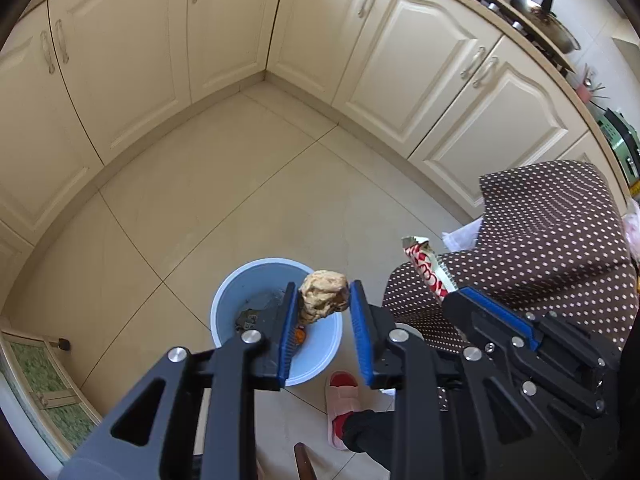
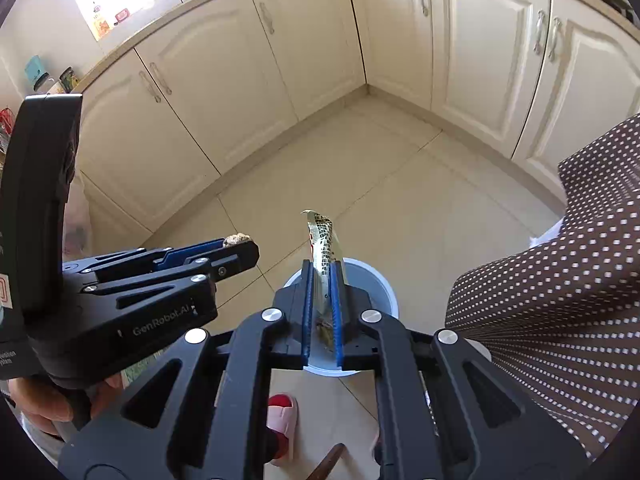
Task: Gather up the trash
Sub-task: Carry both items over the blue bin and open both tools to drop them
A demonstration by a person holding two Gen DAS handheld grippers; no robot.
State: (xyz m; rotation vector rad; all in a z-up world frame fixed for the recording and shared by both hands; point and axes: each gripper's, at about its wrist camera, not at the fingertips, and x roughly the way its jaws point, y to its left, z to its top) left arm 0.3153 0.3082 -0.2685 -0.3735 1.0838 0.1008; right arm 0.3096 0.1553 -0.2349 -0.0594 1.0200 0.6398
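Observation:
My left gripper (image 1: 323, 294) is shut on a crumpled brown paper ball (image 1: 323, 296), held above a light blue bin (image 1: 256, 280) on the floor. The bin holds some dark trash (image 1: 256, 312). My right gripper (image 2: 324, 280) is shut on a red-and-white snack wrapper (image 2: 323, 244), also above the bin (image 2: 380, 292). In the left wrist view the right gripper (image 1: 460, 300) and the wrapper (image 1: 426, 270) show at the right. In the right wrist view the left gripper (image 2: 240, 246) and the paper ball (image 2: 238, 239) show at the left.
Cream kitchen cabinets (image 1: 168, 40) line the corner around the beige tiled floor (image 1: 240, 184). A table with a brown polka-dot cloth (image 1: 552, 240) stands at the right. My foot in a red and pink slipper (image 1: 340, 404) is beside the bin.

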